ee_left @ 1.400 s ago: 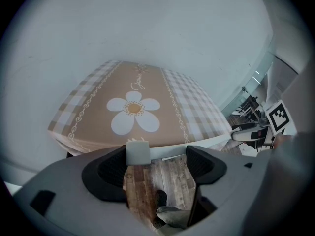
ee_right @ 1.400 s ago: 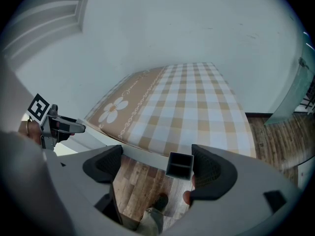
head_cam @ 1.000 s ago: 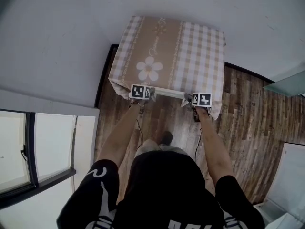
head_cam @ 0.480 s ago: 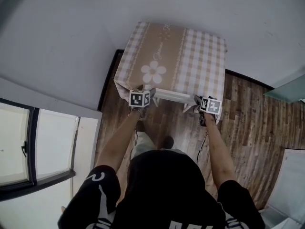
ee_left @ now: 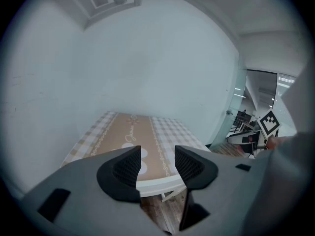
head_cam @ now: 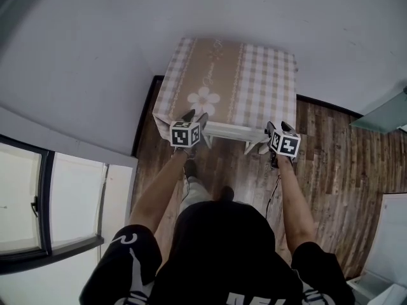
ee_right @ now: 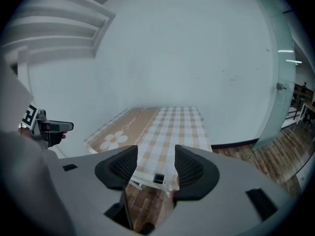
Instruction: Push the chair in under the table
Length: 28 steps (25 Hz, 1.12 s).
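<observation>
The table (head_cam: 254, 75) wears a beige checked cloth with a white flower and stands against the wall. The white chair's back rail (head_cam: 234, 131) shows just below the cloth's near edge, with the seat hidden under the table. My left gripper (head_cam: 193, 117) hovers above the rail's left end, and my right gripper (head_cam: 278, 128) above its right end. Neither touches the rail. In the left gripper view the jaws (ee_left: 157, 163) stand apart over the rail (ee_left: 156, 185) with nothing between them. The right gripper (ee_right: 156, 163) looks the same above the rail (ee_right: 145, 177). Both pairs of jaws have just been closing.
A pale wall (head_cam: 95, 56) runs behind and to the left of the table, with a dark skirting strip (head_cam: 145, 113) at its foot. Wood plank floor (head_cam: 337, 164) spreads to the right. A window (head_cam: 38, 208) is at the lower left and a glass partition (head_cam: 381, 113) at the right.
Both grippers have lifted up off the chair's back rail, where they sat a second ago, and now look larger in the head view. Their jaws have narrowed.
</observation>
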Motion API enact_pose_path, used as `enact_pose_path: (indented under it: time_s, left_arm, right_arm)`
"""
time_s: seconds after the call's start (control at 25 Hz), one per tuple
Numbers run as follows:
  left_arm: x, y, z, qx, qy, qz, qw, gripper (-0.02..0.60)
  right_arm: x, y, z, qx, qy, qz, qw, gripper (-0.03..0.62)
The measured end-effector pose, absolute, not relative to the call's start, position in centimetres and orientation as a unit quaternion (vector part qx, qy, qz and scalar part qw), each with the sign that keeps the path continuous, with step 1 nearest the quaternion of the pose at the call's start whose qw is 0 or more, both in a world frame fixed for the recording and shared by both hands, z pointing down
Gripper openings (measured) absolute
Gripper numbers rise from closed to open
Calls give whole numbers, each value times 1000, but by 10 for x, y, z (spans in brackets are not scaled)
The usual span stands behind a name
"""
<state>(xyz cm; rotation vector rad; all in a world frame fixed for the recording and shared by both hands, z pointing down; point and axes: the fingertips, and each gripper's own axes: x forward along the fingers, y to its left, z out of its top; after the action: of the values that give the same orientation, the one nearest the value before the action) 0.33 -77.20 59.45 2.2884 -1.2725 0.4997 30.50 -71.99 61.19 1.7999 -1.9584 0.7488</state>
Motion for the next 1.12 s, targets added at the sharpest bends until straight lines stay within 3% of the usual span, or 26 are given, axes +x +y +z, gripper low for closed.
enact_pose_path:
  time_s: [0.72, 1.12]
  left_arm:
    - [10, -772, 544, 845, -477, 145, 194, 54]
    - [10, -768, 544, 847, -473, 154, 188, 29]
  right_arm:
    - [288, -722, 555, 656, -715, 178, 165, 30]
    - [275, -720, 553, 649, -723, 166, 168, 14]
